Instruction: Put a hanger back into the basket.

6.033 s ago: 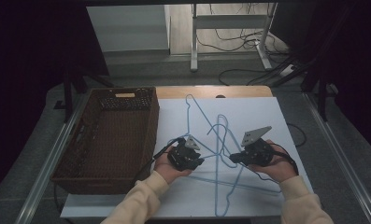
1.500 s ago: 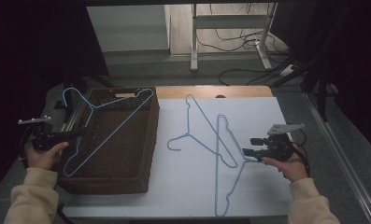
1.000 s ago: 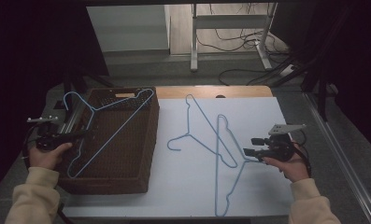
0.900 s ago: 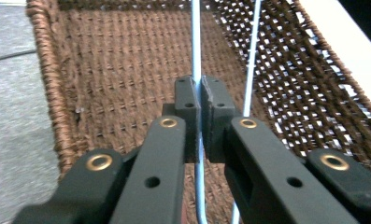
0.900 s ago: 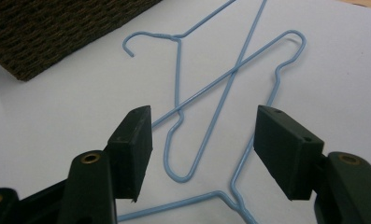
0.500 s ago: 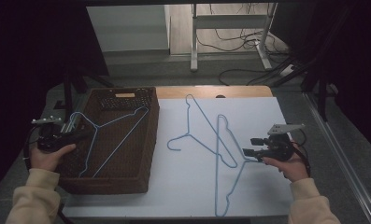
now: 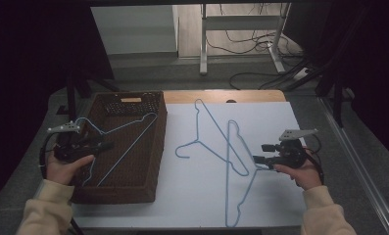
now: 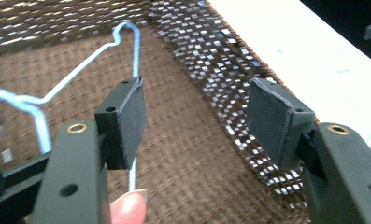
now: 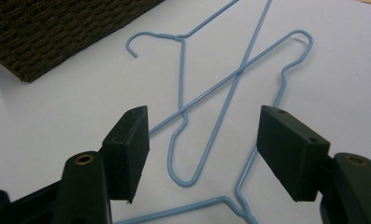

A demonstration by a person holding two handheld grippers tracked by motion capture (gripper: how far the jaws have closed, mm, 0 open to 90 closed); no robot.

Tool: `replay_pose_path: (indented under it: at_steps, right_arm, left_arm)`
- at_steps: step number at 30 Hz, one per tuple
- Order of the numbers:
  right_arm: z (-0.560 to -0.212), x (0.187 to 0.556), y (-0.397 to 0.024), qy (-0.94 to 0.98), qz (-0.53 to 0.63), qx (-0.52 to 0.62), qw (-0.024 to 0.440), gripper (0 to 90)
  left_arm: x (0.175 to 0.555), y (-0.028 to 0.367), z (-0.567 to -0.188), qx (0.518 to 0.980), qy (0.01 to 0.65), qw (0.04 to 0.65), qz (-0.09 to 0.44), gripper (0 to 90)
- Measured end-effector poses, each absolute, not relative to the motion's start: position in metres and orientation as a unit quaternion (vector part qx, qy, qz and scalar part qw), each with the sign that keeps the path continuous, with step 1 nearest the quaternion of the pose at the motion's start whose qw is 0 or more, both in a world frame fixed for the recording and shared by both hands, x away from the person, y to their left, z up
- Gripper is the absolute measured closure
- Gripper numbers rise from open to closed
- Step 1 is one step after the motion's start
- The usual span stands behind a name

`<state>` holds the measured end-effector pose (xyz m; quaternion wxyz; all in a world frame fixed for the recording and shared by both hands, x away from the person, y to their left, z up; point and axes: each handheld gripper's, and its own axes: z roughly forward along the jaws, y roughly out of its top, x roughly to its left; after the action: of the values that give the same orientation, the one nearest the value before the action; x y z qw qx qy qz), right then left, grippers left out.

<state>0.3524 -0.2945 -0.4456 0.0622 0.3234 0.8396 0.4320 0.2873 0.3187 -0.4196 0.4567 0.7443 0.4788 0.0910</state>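
- Over the wicker basket (image 7: 155,147), at nine o'clock on the table, the left gripper (image 7: 101,145) is standing with its jaws wide, having just been opening; the blue hanger (image 7: 128,142) is lying inside, apparently released.
- Backing away cleanly is mattering now, keeping the pads (image 8: 127,119) from snagging the wire.
- At three o'clock, the right gripper (image 7: 258,160) is waiting wide over two crossed hangers (image 9: 206,100).
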Motion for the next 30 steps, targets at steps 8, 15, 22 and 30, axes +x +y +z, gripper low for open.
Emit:
replay_pose_path:
  at_steps: [8, 15, 22, 30]
  right_arm:
    - [-0.447, 0.352, -0.29, 0.842, 0.419, 0.333, 0.065, 30.6]
    - [-0.445, 0.345, -0.284, 0.845, 0.41, 0.336, 0.073, 29.7]
    - [-0.444, 0.332, -0.285, 0.835, 0.402, 0.365, 0.087, 29.4]
    - [-0.447, 0.318, -0.29, 0.826, 0.379, 0.405, 0.106, 29.6]
  left_arm:
    - [0.282, 0.292, -0.422, 0.763, 0.442, 0.466, 0.073, 33.9]
    - [0.28, 0.267, -0.419, 0.776, 0.41, 0.476, 0.059, 31.9]
    - [0.278, 0.24, -0.423, 0.792, 0.394, 0.462, 0.057, 30.3]
    - [0.274, 0.224, -0.425, 0.799, 0.383, 0.46, 0.053, 30.1]
